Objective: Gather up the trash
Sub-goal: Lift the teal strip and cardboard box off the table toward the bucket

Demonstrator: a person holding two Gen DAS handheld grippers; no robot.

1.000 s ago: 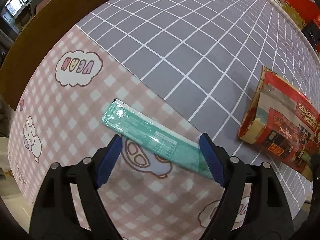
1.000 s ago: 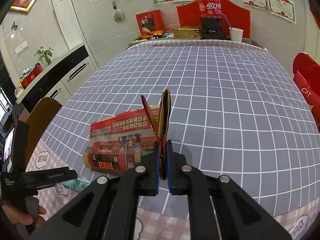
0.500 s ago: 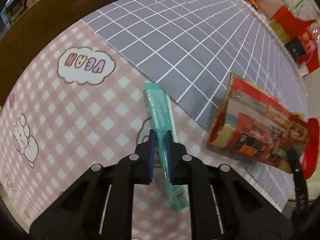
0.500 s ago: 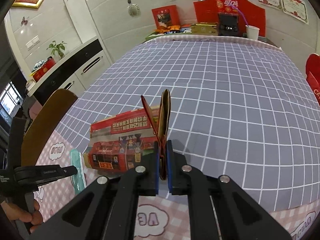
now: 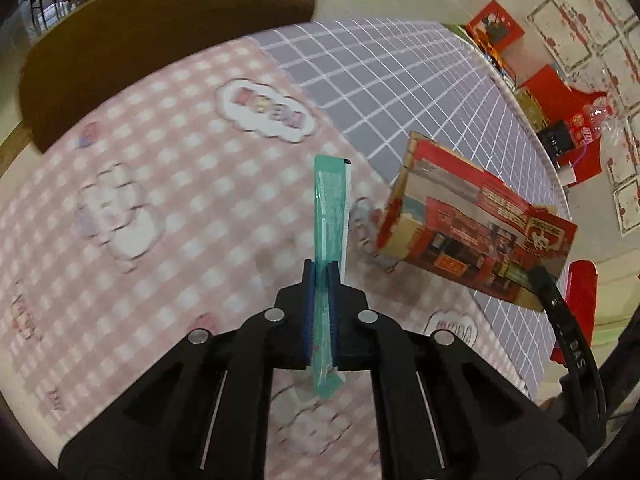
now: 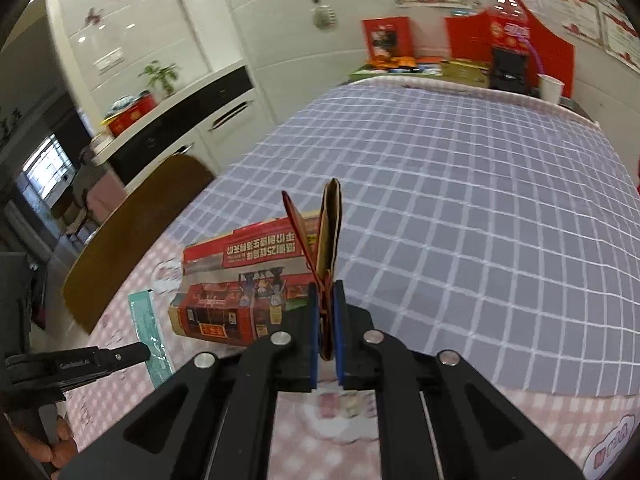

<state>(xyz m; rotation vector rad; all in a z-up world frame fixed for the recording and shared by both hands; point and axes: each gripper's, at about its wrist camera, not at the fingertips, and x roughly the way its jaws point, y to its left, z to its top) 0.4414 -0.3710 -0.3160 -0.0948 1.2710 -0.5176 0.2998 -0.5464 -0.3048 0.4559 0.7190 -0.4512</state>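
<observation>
Above the pink checked end of the tabletop (image 5: 168, 208), my left gripper (image 5: 320, 280) pinches a long green wrapper (image 5: 330, 216) edge-on, lifted off the cloth. Just right of it, my right gripper (image 6: 326, 304) is clamped on a folded flap of the red printed carton (image 6: 240, 280), also raised.

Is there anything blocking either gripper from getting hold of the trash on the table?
Nothing visible does. The left gripper is already shut on the green wrapper, and the right gripper is shut on the flap of the red carton. No bin is in view.
</observation>
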